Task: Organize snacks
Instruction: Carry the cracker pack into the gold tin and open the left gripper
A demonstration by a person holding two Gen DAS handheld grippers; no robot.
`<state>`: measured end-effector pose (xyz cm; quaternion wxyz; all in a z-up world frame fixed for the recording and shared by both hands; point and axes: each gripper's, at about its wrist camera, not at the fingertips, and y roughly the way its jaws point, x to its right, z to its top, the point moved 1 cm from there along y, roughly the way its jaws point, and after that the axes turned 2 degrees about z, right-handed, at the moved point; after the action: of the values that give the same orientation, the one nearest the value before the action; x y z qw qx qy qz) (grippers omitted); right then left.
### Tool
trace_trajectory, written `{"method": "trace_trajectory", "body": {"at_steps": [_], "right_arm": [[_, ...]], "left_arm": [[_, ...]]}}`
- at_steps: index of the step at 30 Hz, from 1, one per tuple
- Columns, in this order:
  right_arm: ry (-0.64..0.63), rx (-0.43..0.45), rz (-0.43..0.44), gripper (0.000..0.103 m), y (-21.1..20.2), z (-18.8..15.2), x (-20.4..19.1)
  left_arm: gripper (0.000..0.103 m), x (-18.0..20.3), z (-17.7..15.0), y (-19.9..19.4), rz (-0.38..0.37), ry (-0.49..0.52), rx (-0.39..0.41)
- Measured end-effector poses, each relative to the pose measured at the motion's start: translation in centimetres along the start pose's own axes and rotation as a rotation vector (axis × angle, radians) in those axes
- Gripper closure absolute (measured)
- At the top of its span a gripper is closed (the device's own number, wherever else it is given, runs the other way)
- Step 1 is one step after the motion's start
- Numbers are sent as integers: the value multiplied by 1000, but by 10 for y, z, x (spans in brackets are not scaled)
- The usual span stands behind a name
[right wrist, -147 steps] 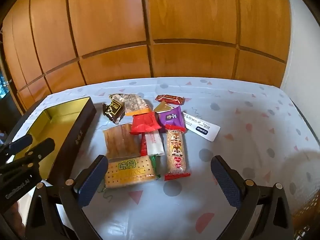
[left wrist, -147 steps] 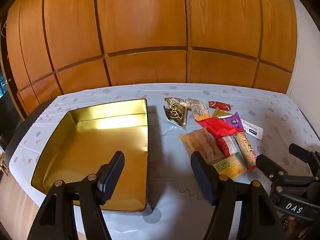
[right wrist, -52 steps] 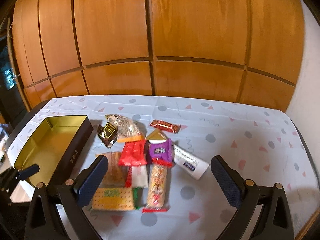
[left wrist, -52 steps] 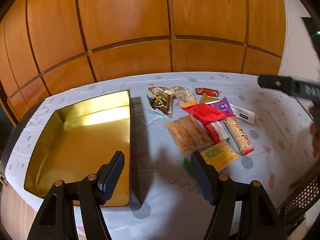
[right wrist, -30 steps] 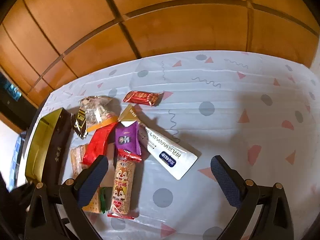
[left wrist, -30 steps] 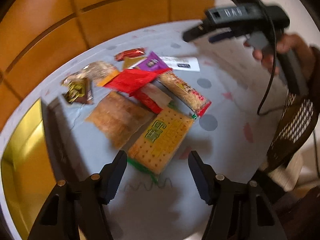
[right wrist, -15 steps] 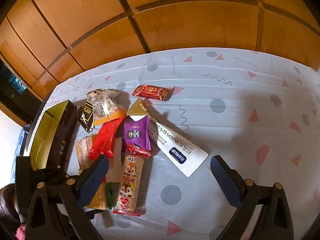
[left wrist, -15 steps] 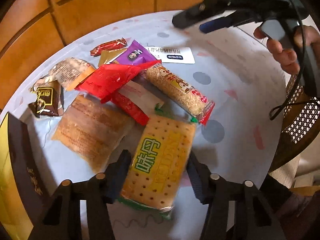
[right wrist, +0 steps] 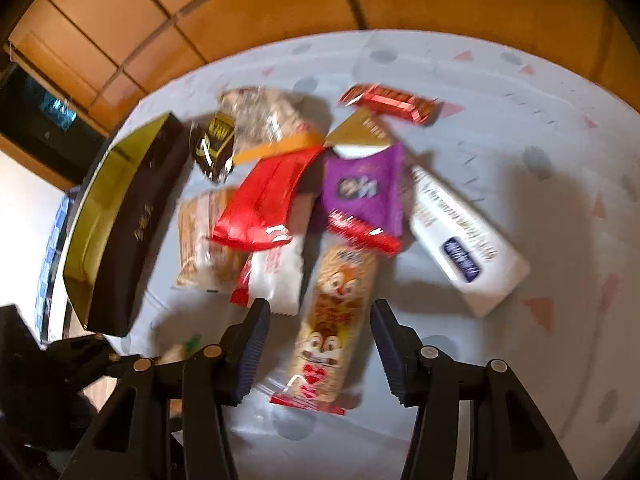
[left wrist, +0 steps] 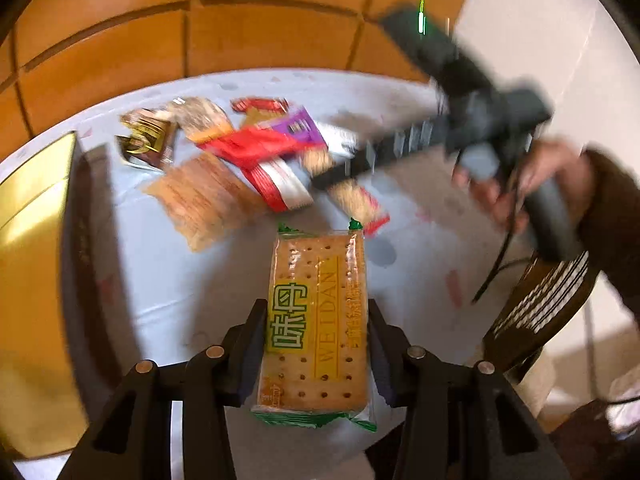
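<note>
My left gripper (left wrist: pixel 317 344) is shut on the yellow cracker pack (left wrist: pixel 316 320) and holds it above the table, apart from the pile. The gold tin (left wrist: pixel 28 272) lies at the left; it also shows in the right wrist view (right wrist: pixel 116 216). My right gripper (right wrist: pixel 316 344) has its jaws on either side of the squirrel-print rice bar (right wrist: pixel 332 320) without touching it. The snack pile holds a red pack (right wrist: pixel 268 200), a purple pack (right wrist: pixel 360 188), a white sachet (right wrist: pixel 460 240) and a red candy bar (right wrist: pixel 388 104).
The tablecloth (right wrist: pixel 540 128) is pale with dots and triangles. A wood-panelled wall (left wrist: pixel 260 40) runs behind the table. A wicker chair (left wrist: pixel 540 312) stands off the table's right edge. The hand with the right gripper (left wrist: pixel 500 140) hangs over the pile.
My left gripper has closed on the cracker pack and lifted it off the pile. My right gripper has dropped low over the rice bar and narrowed its jaws.
</note>
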<state>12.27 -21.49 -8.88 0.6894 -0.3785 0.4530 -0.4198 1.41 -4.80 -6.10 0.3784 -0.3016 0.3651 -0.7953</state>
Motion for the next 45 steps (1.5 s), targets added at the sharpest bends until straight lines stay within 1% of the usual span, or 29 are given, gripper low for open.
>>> {"method": "trace_trajectory", "body": {"at_steps": [1, 2, 3, 4, 6, 8, 9, 11, 13, 15, 18, 20, 24, 28, 30, 32, 36, 40, 45], "right_arm": [[-13, -11, -21, 53, 5, -1, -2], [-25, -25, -52, 61, 10, -3, -4], [-35, -29, -82, 73, 13, -5, -5], [-45, -24, -92, 73, 13, -6, -7], [-57, -27, -101, 73, 13, -8, -8], [-51, -35, -95, 73, 15, -8, -7], [-49, -36, -91, 73, 16, -8, -7], [-52, -42, -92, 73, 18, -7, -8], [-78, -47, -103, 73, 18, -8, -7], [-96, -48, -111, 73, 24, -7, -10], [-116, -49, -120, 73, 28, -9, -16], [-126, -49, -126, 73, 30, -9, -19], [-135, -49, -131, 73, 31, -11, -23], [-144, -49, -132, 72, 35, -12, -26], [-149, -49, -133, 72, 34, -12, -26], [-152, -48, -133, 71, 32, -11, -26], [-162, -45, -136, 71, 34, -12, -26], [-175, -37, -145, 71, 33, -14, -28], [-167, -26, -146, 71, 33, -18, -28]], "left_arm": [[56, -5, 3, -9, -4, -29, 23], [56, -11, 5, -19, -7, -54, 46], [56, -19, 8, -32, -8, -79, 75], [56, -29, 12, -46, 2, -114, 114], [56, -48, 19, -66, 29, -180, 161], [56, -80, 27, -83, 90, -292, 190], [56, -95, 30, -86, 114, -343, 191], [56, -133, 35, -89, 179, -473, 168], [56, -157, 36, -86, 215, -552, 143], [56, -177, 40, -80, 240, -592, 135], [56, -192, 52, -64, 277, -596, 94], [56, -202, 58, -49, 269, -612, 63], [56, -214, 68, -28, 285, -633, 22], [56, -218, 78, -8, 287, -593, -13], [56, -218, 80, -4, 288, -583, -23], [55, -217, 80, -7, 274, -590, -9], [55, -208, 72, -26, 306, -583, 31], [55, -189, 48, -53, 381, -578, 63], [55, -156, 12, -81, 463, -500, 108]]}}
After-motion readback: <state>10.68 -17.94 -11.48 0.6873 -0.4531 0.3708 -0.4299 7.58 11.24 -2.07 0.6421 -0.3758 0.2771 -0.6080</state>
